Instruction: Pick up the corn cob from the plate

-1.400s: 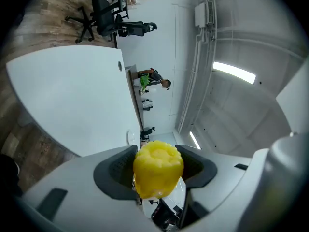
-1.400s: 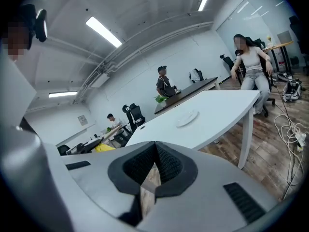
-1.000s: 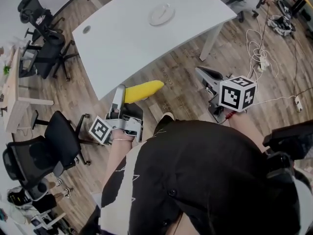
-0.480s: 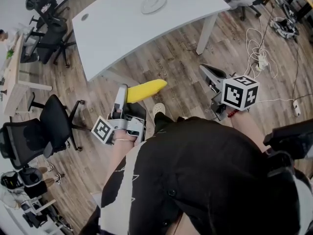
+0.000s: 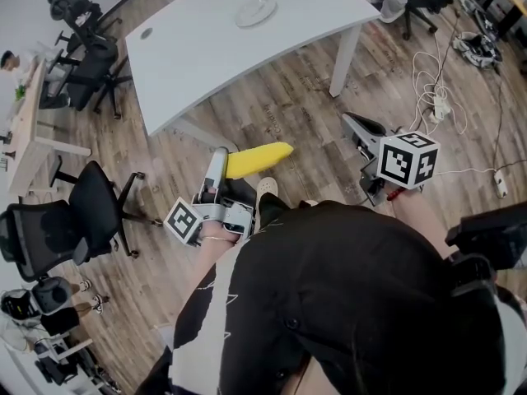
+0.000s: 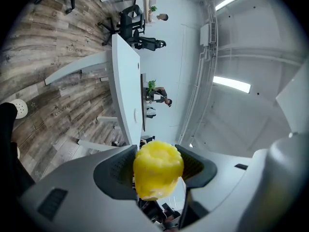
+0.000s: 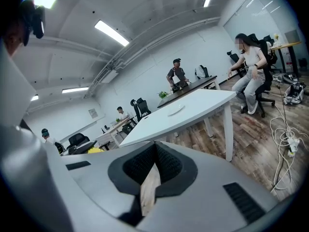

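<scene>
Left gripper: (image 5: 224, 164) low at my left side, pointing about level; its jaws stand wide and pinch the corn cob (image 5: 262, 158), one ribbed pad on each flank, as the left gripper view shows plainly
Corn cob: yellow, one end clamped, the tapered end jutting out past the jaws; it hangs over the floor (image 5: 305, 97), clear of the table and well apart from the plate
Right gripper: (image 5: 356, 126) at my right side, tipped somewhat downward; its pads are pressed together with nothing between them, only a sliver of floor showing below where they meet
Floor: wood planks under both grippers; loose cables (image 5: 436, 81) trail off to my right
Table: (image 5: 198, 64) white, ahead of me, well apart from both grippers
Plate: (image 5: 240, 16) pale, on the far part of the table; nothing lies on it as far as I can tell
Step in hand: by my reading the pick-up itself is done, since the cob is off the plate and held; I am carrying it away from the table
Next move: I judge it calls only for keeping the squeeze steady and the gripper level, so the round cob does not roll or slide out between the pads; the right gripper has no part to play
</scene>
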A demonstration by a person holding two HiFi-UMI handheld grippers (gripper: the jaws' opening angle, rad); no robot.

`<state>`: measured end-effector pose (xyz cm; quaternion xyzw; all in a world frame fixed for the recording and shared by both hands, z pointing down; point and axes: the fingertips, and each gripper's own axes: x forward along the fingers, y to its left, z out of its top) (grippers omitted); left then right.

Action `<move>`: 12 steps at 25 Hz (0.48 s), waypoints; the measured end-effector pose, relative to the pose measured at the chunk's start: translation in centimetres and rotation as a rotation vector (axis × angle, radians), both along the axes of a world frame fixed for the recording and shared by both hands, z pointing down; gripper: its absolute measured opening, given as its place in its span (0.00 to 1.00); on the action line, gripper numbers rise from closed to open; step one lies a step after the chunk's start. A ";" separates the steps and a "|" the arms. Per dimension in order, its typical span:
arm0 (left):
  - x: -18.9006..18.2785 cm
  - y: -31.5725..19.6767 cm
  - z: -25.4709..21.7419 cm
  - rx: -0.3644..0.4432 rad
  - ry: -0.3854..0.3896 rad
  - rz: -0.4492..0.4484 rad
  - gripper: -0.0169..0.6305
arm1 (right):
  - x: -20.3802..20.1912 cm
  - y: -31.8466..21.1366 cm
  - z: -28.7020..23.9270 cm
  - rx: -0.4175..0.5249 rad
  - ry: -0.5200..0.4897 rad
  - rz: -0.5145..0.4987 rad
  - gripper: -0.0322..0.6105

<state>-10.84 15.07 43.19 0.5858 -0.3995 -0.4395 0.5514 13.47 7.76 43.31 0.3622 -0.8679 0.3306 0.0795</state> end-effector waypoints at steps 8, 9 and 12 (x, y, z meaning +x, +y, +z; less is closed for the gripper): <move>-0.5 -0.3 -0.1 -0.001 0.012 0.000 0.41 | -0.1 0.0 0.0 0.004 0.010 0.013 0.07; -0.8 -0.5 -0.1 -0.001 0.019 0.001 0.41 | -0.3 -0.1 0.1 0.003 0.009 0.019 0.07; -2.5 -1.2 -0.1 -0.012 0.030 0.013 0.41 | -1.4 -0.7 0.0 -0.009 0.013 0.044 0.07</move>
